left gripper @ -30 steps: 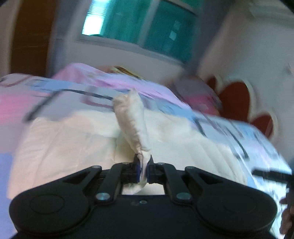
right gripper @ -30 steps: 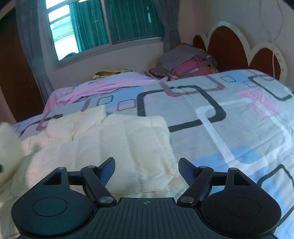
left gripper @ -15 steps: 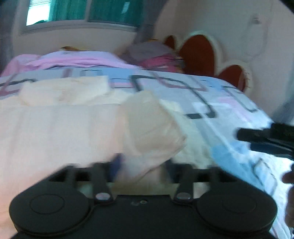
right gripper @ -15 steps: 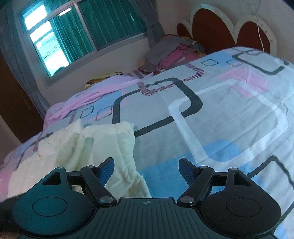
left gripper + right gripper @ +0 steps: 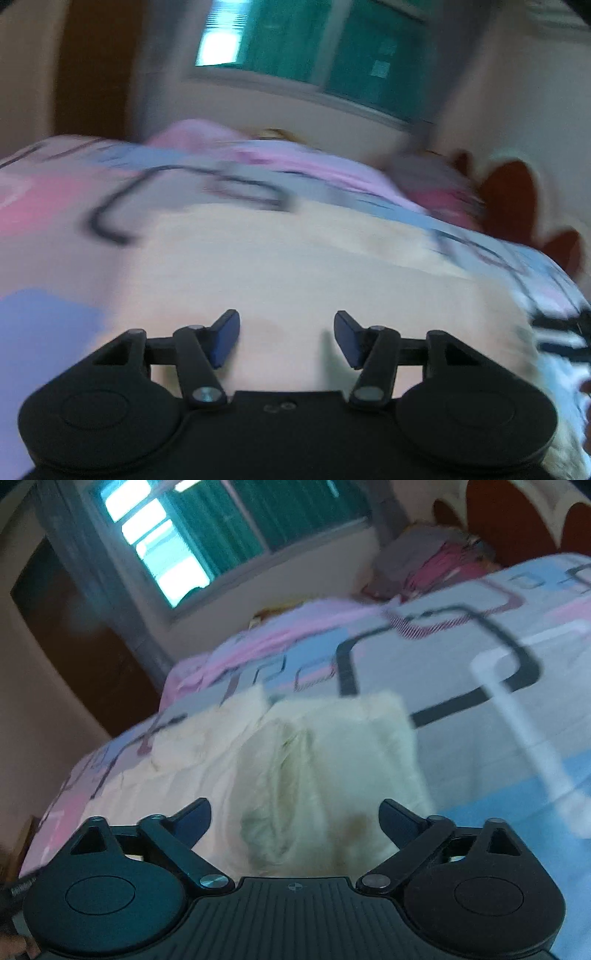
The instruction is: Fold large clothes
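A large cream quilted garment [image 5: 317, 753] lies folded on the patterned bedsheet [image 5: 480, 686]. In the left wrist view it fills the middle as a blurred pale sheet [image 5: 295, 273]. My left gripper [image 5: 286, 338] is open and empty, just above the garment. My right gripper [image 5: 295, 823] is open and empty, over the garment's near right part, where a fold shows between the fingers.
A pile of pink and grey clothes [image 5: 436, 565] sits by the red headboard [image 5: 517, 520]. A pink cloth [image 5: 280, 631] lies at the bed's far side under the window [image 5: 229, 531]. A dark door [image 5: 74, 642] stands at left.
My left gripper let go of the cream fabric it was holding and opened. The garment now lies flat. Both views swung and are blurred.
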Demonstrator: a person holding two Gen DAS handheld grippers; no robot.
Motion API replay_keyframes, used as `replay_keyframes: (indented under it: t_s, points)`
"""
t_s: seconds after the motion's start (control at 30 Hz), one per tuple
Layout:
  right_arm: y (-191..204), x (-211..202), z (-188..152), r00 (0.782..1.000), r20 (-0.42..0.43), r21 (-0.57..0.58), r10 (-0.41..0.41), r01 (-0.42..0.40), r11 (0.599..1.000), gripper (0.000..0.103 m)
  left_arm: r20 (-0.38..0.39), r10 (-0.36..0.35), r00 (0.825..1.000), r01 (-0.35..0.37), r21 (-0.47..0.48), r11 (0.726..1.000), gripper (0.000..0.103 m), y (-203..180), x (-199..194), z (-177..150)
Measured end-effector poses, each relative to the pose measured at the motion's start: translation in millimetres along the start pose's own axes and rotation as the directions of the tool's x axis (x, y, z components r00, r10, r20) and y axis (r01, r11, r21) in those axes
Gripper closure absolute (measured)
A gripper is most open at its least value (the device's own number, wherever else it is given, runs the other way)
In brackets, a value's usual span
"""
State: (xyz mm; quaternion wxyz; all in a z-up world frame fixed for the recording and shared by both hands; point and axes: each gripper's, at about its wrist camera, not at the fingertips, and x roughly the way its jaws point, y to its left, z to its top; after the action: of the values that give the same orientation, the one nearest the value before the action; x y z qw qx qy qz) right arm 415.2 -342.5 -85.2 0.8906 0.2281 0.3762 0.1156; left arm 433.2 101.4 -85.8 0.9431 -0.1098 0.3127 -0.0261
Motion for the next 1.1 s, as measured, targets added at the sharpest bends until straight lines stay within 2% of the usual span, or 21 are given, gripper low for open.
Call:
replay_keyframes:
  t_s: [0.03,0.07,0.13,0.23,0.37,0.43,0.53,0.57,0.6,0.63,0.67,0.73,0.77,0.8,0.83,0.87,0.97,1.07,1.1]
  points:
    - [1.2,9.3,-1.3,1.000,-0.024,0.005,-0.006,0.006,1.000,0.039,-0.003,0.021,1.000,-0.021,-0.021,1.000,0.049,14.4,2.0,2.4]
    - [2.7,16.0,-2.2,0.999,-0.040,0.006,-0.015,0.015,1.000,0.046,-0.018,0.031,0.999,-0.031,-0.034,0.999,0.049,25.6,6.5,3.4]
    - [4.0,20.1,-3.7,0.998,-0.057,0.010,-0.010,0.011,1.000,0.076,-0.055,0.017,0.998,-0.019,-0.040,0.999,0.053,37.9,14.9,3.4]
    - [12.7,13.4,-8.1,0.998,-0.054,-0.031,-0.029,0.027,0.999,0.090,-0.056,0.007,0.998,-0.007,-0.017,1.000,0.053,41.0,16.1,-0.8]
    - [22.5,-5.7,-21.3,0.996,-0.045,-0.093,-0.073,0.068,0.993,0.091,-0.056,-0.005,0.998,0.006,0.015,1.000,0.053,39.7,14.1,-4.2]
    - [20.0,0.5,-27.0,0.992,-0.052,-0.108,-0.111,0.105,0.989,0.091,-0.069,-0.007,0.998,0.009,0.031,0.999,0.053,42.1,14.3,-7.4]
    - [16.3,9.7,-25.5,0.991,-0.053,-0.061,-0.122,0.119,0.991,0.089,-0.098,-0.014,0.995,0.018,0.042,0.999,0.053,45.6,20.6,-7.8]
    - [18.7,8.9,-22.7,0.990,-0.042,-0.064,-0.137,0.135,0.989,0.083,-0.107,-0.017,0.994,0.022,0.053,0.998,0.053,45.9,21.2,-4.9]
    - [20.7,4.7,-18.1,0.984,-0.015,-0.074,-0.175,0.174,0.982,0.055,-0.105,-0.011,0.994,0.017,0.059,0.998,0.053,46.8,19.4,-1.4]
    - [23.8,-4.4,-14.9,0.975,0.047,-0.089,-0.217,0.221,0.971,0.027,-0.092,-0.007,0.996,0.012,0.061,0.998,0.052,47.6,16.5,3.0]
    - [28.1,-15.8,-11.9,0.964,0.127,-0.111,-0.234,0.248,0.962,0.024,-0.062,-0.001,0.998,0.005,0.066,0.998,0.041,48.3,12.3,10.0]
    - [36.9,-21.5,-3.1,0.957,0.175,-0.154,-0.232,0.259,0.953,0.024,-0.005,0.016,1.000,-0.015,0.082,0.997,0.024,47.4,8.9,22.2]
    - [42.5,-17.3,3.0,0.961,0.173,-0.177,-0.214,0.244,0.954,0.024,0.012,0.006,1.000,-0.007,0.096,0.995,0.026,45.6,13.8,31.2]
    - [48.1,-10.4,7.7,0.967,0.162,-0.200,-0.197,0.228,0.953,0.031,0.008,-0.005,1.000,0.004,0.105,0.995,0.028,43.8,19.5,37.4]
    - [54.3,-1.4,11.9,0.972,0.146,-0.224,-0.185,0.215,0.951,0.045,0.001,-0.018,1.000,0.018,0.113,0.993,0.032,40.1,28.2,44.2]
    - [60.8,10.0,15.5,0.975,0.130,-0.251,-0.178,0.206,0.946,0.049,0.004,-0.033,0.999,0.032,0.129,0.991,0.036,35.1,39.1,51.5]
    - [69.3,46.6,17.0,0.976,0.096,-0.311,-0.194,0.214,0.926,0.052,0.003,-0.039,0.999,0.038,0.173,0.984,0.036,24.4,68.3,62.3]
    - [50.6,86.0,10.4,0.951,0.038,-0.334,-0.306,0.300,0.893,0.052,-0.082,-0.013,0.997,0.029,0.199,0.980,0.035,24.5,106.7,60.3]
    - [39.4,90.5,7.1,0.956,0.029,-0.313,-0.292,0.286,0.906,0.052,-0.101,0.005,0.995,0.016,0.204,0.979,0.035,28.6,117.6,56.3]
